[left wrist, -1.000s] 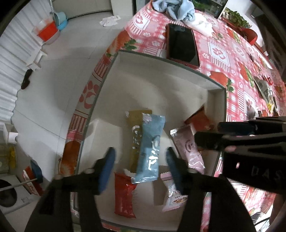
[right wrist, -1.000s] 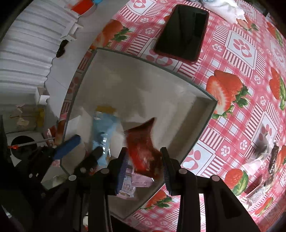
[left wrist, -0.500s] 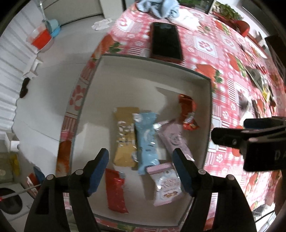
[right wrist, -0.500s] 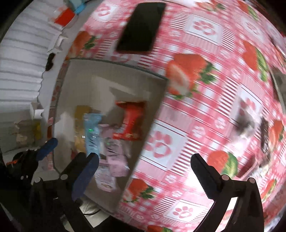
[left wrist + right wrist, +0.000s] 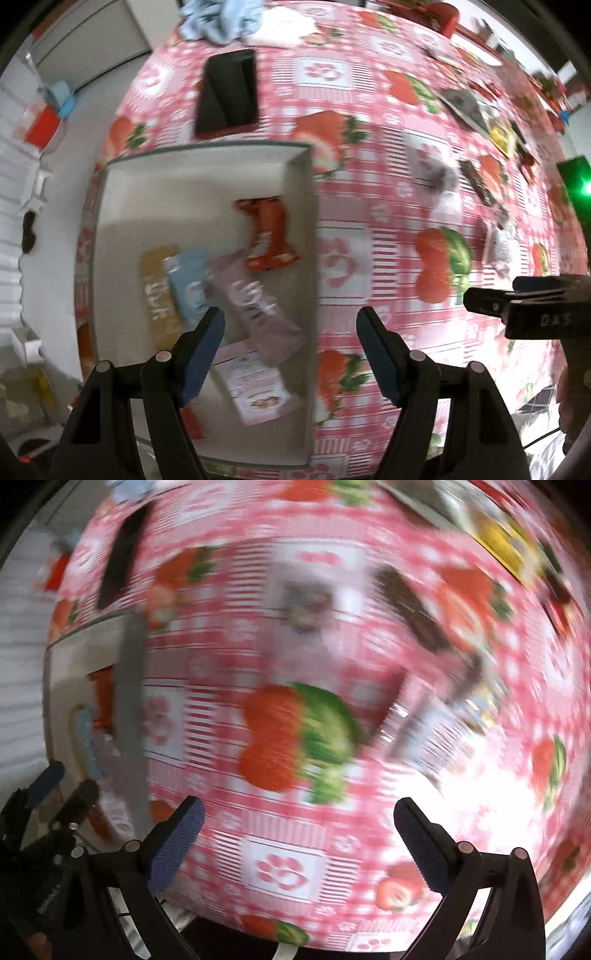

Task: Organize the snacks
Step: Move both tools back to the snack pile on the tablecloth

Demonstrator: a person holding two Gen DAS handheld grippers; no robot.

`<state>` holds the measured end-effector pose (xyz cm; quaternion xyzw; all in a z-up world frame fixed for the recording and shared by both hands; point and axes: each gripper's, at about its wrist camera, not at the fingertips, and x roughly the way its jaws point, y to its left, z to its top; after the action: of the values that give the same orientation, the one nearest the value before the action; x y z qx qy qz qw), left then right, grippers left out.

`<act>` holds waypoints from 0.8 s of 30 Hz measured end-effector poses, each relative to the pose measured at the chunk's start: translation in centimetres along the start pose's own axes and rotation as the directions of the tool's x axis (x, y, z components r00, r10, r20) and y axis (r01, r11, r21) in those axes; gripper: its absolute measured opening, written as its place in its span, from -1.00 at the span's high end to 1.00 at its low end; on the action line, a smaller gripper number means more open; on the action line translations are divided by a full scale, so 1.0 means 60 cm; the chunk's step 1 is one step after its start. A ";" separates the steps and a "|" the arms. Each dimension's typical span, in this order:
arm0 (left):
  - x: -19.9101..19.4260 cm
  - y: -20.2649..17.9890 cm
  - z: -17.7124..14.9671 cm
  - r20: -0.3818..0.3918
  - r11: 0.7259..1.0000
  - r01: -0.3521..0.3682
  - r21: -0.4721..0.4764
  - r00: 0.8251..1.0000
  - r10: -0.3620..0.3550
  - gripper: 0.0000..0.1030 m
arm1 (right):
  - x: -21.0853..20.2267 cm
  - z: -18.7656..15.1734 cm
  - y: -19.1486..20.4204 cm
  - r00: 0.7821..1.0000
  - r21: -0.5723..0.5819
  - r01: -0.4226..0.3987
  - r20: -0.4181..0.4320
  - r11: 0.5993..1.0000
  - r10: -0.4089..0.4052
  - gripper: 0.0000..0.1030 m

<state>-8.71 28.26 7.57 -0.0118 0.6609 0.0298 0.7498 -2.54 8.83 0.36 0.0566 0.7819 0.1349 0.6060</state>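
A shallow white box [image 5: 207, 173] on the strawberry tablecloth holds several snack packets: a red one [image 5: 267, 232], a yellow one [image 5: 159, 295], a blue one [image 5: 188, 284], a mauve one [image 5: 258, 306] and a pink one [image 5: 255, 384]. My left gripper [image 5: 291, 350] is open and empty above the box's right wall. My right gripper [image 5: 295, 842] is open and empty above the bare cloth right of the box [image 5: 129, 701]. Loose snacks lie further right: a dark bar [image 5: 410, 609], a silvery packet [image 5: 417, 727] and a yellow packet [image 5: 502, 546]. The right wrist view is blurred.
A black phone [image 5: 229, 92] lies behind the box. Blue and white cloths [image 5: 229, 18] sit at the table's far end. The right gripper's body [image 5: 535, 310] shows at the right. The box stands near the table's left edge, with floor [image 5: 55, 206] beyond.
My right gripper let go of the red packet into the box, opened wide and swung right over the cloth. My left gripper also opened wider and shifted right.
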 end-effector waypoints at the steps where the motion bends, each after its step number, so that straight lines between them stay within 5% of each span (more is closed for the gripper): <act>1: 0.001 -0.012 0.003 -0.002 1.000 0.003 0.011 1.000 -0.003 -0.50 | 0.001 -0.005 -0.019 1.000 0.024 0.000 0.000 1.000 0.000 -1.00; 15: 0.043 -0.161 0.114 -0.034 0.997 0.072 0.032 0.997 -0.071 -0.51 | -0.009 -0.077 -0.188 0.999 0.169 -0.038 0.011 0.985 0.037 -1.00; 24: 0.105 -0.222 0.195 -0.050 0.998 0.032 0.049 0.998 -0.030 -0.51 | -0.026 -0.125 -0.317 0.998 0.229 -0.066 0.023 0.971 0.062 -1.00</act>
<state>4.45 15.83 2.51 -0.0041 0.6796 0.0013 0.7336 -7.94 -10.82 -1.77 0.1525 0.7852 0.0626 0.5969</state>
